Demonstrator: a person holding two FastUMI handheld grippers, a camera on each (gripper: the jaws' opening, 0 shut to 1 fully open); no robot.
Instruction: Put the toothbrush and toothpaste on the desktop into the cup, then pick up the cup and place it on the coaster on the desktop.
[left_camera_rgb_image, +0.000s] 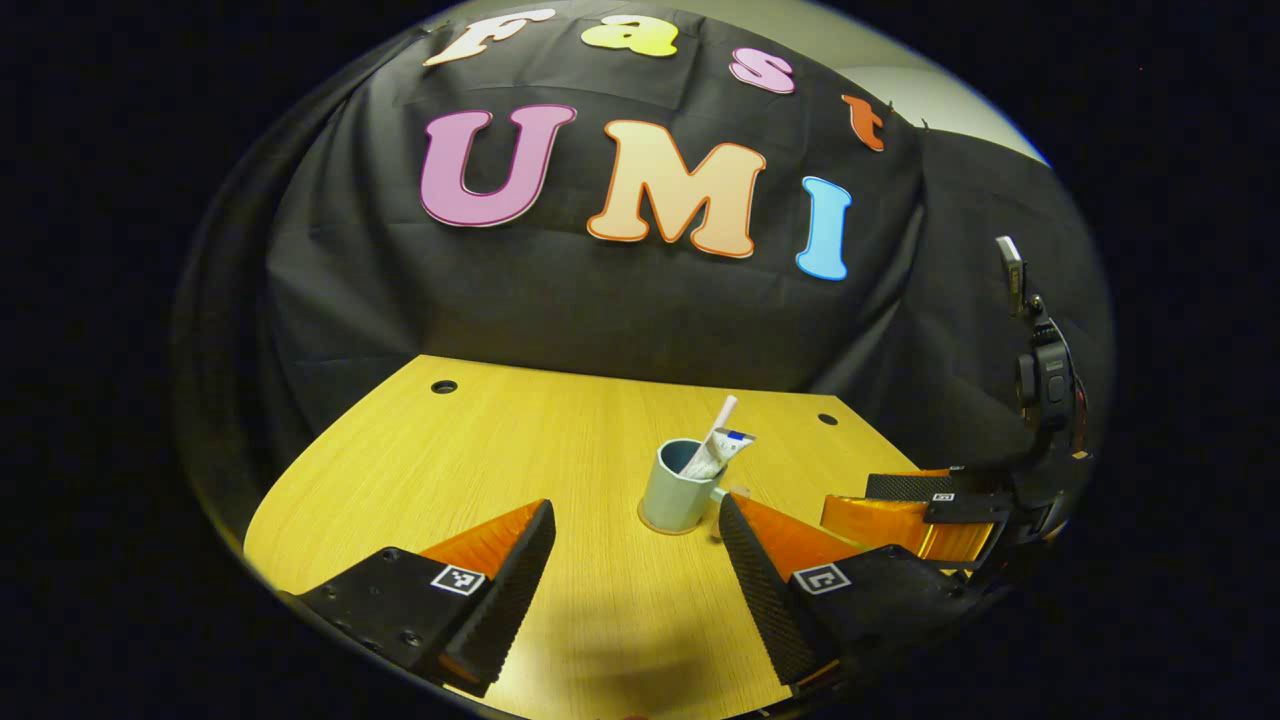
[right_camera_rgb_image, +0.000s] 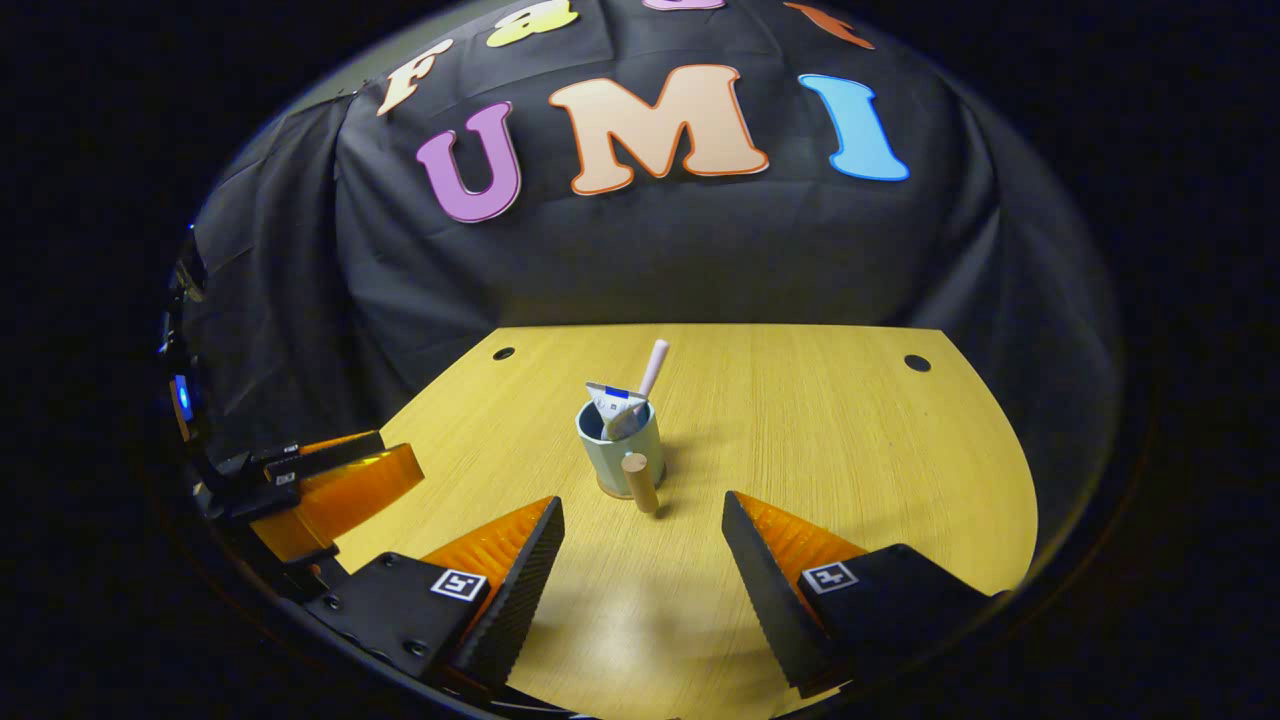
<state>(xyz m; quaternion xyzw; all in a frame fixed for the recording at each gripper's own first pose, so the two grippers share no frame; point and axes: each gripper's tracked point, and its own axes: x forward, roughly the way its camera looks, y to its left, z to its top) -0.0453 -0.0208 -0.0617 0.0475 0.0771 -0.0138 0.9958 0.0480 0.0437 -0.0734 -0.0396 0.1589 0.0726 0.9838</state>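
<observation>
The desktop extends ahead of both pairs of fingers. In the right gripper view, the cup stands upright ahead of the right gripper, in line with the gap between its fingers and slightly toward the left finger. A thin disc at its base appears to be the coaster; whether the cup is seated squarely on it cannot be told. The cup's wooden handle points toward the fingers.

The toothpaste and the toothbrush both stand inside the cup, leaning on its rim.

Both grippers are released, fingers spread wide and holding nothing. In the left gripper view, the cup sits ahead of the left gripper, close beyond the tip of its right finger.

Judgement: loading is complete and the cup appears placed, so the task is at or near its final step. If seating is confirmed, the next move calls only for keeping both grippers off the cup. If not, re-grip the cup's wall without tipping the contents.
</observation>
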